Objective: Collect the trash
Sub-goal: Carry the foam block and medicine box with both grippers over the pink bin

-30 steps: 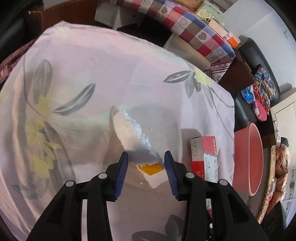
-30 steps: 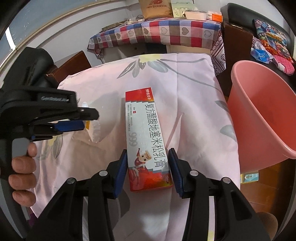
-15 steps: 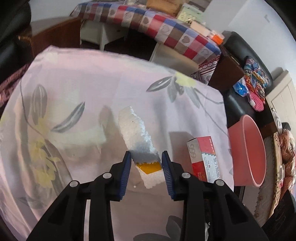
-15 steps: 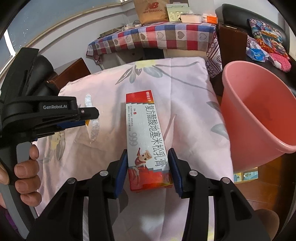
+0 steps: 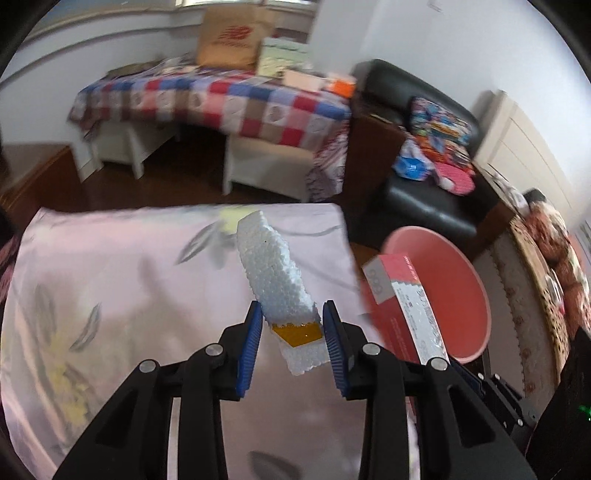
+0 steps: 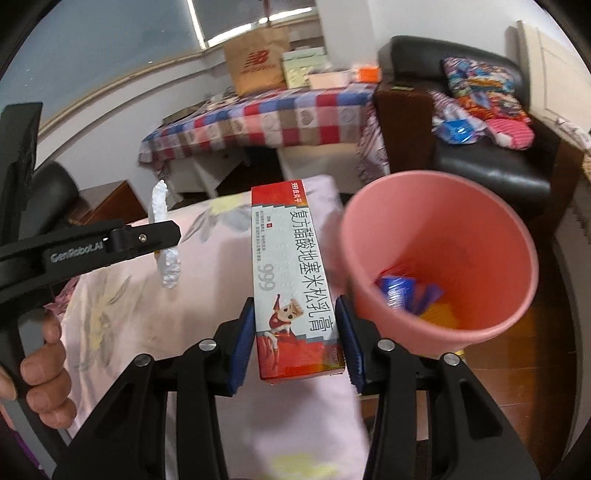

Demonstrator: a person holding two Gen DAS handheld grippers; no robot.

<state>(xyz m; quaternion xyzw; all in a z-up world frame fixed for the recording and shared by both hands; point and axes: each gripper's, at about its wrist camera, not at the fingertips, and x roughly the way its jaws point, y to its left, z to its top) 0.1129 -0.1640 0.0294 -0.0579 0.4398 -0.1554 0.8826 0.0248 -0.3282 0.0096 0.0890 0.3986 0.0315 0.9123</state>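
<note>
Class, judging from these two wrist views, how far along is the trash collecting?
Done: some wrappers already lie in the pink bin. In hand: the left gripper holds the foam piece and the right gripper the red box, both lifted off the cloth. Left: dropping both into the bin.

We see a white wall (image 5: 110,48) with a pale moulding running along it, and a window (image 6: 110,33) above, giving daylight. Against the wall stands a white table (image 5: 258,166) under a checked cloth (image 5: 221,99) in red, blue and white, with a brown paper bag (image 6: 256,62) and boxes on top. Beside it sits a black armchair (image 6: 480,158) heaped with bright cushions (image 6: 480,85). The floor (image 5: 166,177) is dark wood. A white cabinet (image 5: 524,147) stands at right.
</note>
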